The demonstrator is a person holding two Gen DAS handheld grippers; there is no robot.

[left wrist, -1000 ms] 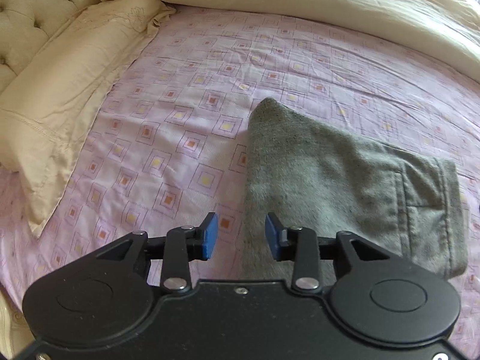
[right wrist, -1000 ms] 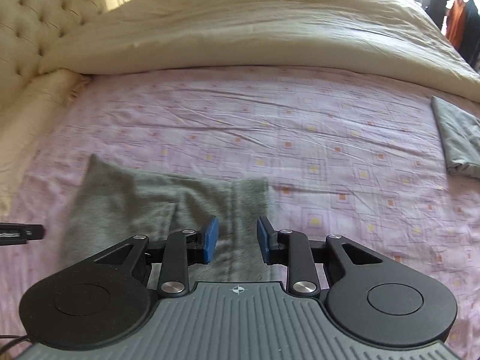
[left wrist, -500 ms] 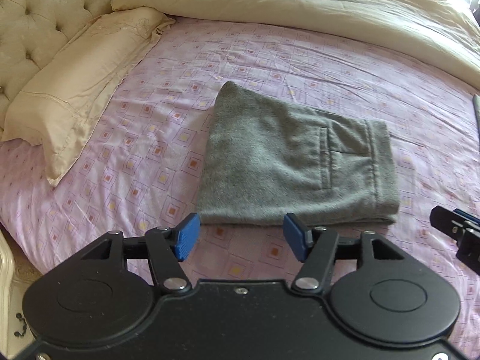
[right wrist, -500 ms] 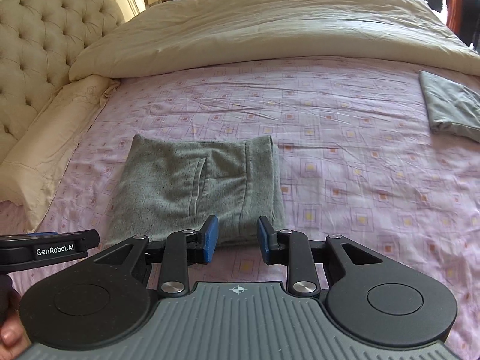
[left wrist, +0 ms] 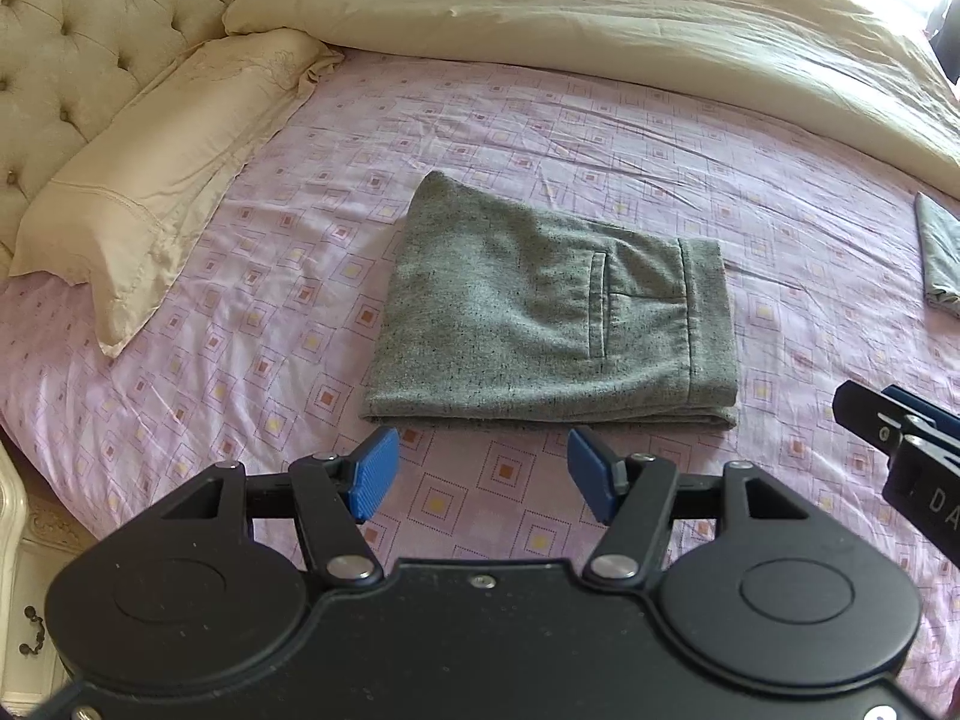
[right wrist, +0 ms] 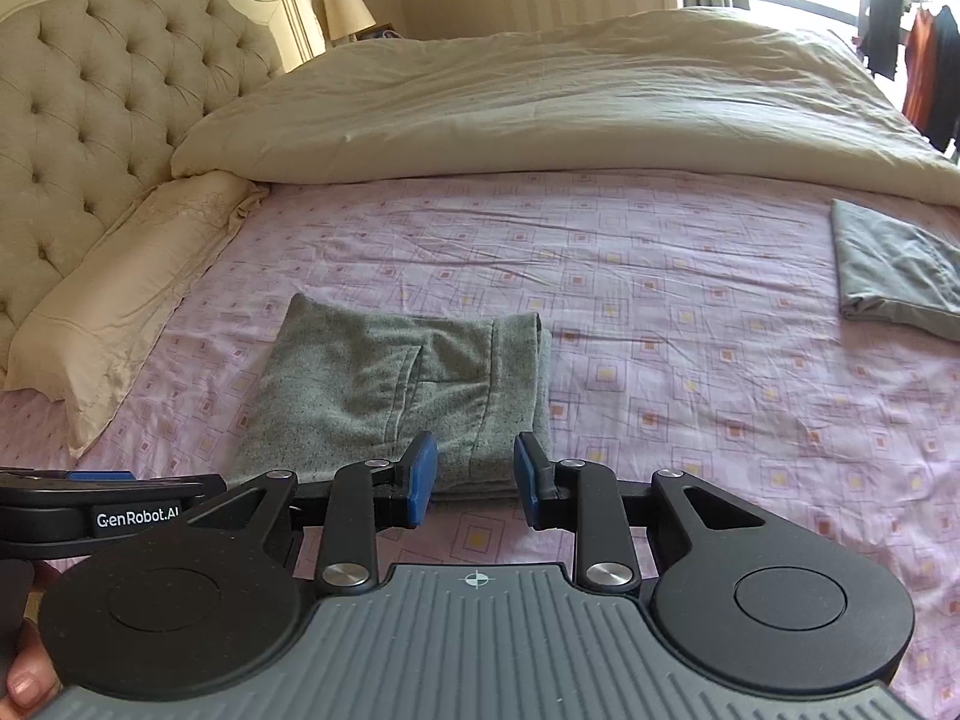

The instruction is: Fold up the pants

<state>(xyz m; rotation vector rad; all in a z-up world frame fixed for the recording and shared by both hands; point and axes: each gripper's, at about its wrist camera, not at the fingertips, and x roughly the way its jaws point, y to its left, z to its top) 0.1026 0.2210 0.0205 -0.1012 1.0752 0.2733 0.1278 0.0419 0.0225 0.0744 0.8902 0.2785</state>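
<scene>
The grey pants (left wrist: 540,318) lie folded into a compact rectangle on the pink patterned sheet (left wrist: 240,324), back pocket and waistband facing up; they also show in the right wrist view (right wrist: 390,390). My left gripper (left wrist: 483,474) is open and empty, held above the sheet just in front of the fold's near edge. My right gripper (right wrist: 474,480) is open and empty, held in front of the pants' near right corner. Neither touches the pants.
A cream pillow (left wrist: 150,180) lies at the left by the tufted headboard (right wrist: 90,120). A cream duvet (right wrist: 540,114) is bunched across the far side. Another folded grey garment (right wrist: 894,270) lies at the right. The right gripper's body (left wrist: 906,444) shows at the right edge.
Both grippers have pulled back and up from the pants, so the whole fold is in view. The left jaws have opened wider. The pants lie still.
</scene>
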